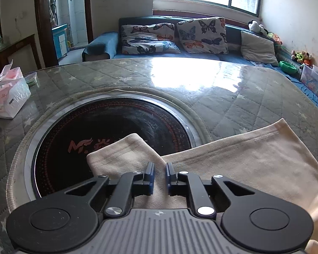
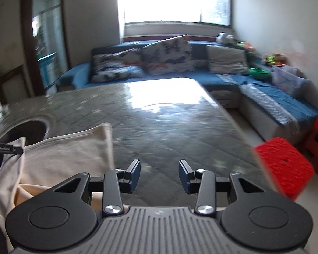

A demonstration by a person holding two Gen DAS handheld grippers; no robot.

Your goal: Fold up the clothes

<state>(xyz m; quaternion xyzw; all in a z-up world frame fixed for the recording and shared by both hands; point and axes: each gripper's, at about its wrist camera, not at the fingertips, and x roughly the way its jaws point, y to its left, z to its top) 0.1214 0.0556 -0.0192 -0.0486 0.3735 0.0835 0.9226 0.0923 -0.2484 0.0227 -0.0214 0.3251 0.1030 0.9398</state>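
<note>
A beige garment [image 1: 233,165] lies on the quilted, glass-topped table [image 1: 180,80]. One sleeve [image 1: 120,156] reaches over the round black cooktop [image 1: 108,135]. My left gripper [image 1: 160,167] hovers just above the sleeve where it meets the body, with its jaws narrowly apart and nothing pinched between them. My right gripper [image 2: 159,167] is open and empty over bare table, to the right of the garment [image 2: 63,156]. The left gripper's finger [image 2: 8,148] shows at the left edge of the right wrist view, at the sleeve.
A tissue pack [image 1: 8,97] sits at the table's left. A blue sofa [image 1: 201,55] with butterfly cushions [image 1: 201,36] wraps the far and right sides. Red plastic stools [image 2: 284,165] stand off the table's right edge.
</note>
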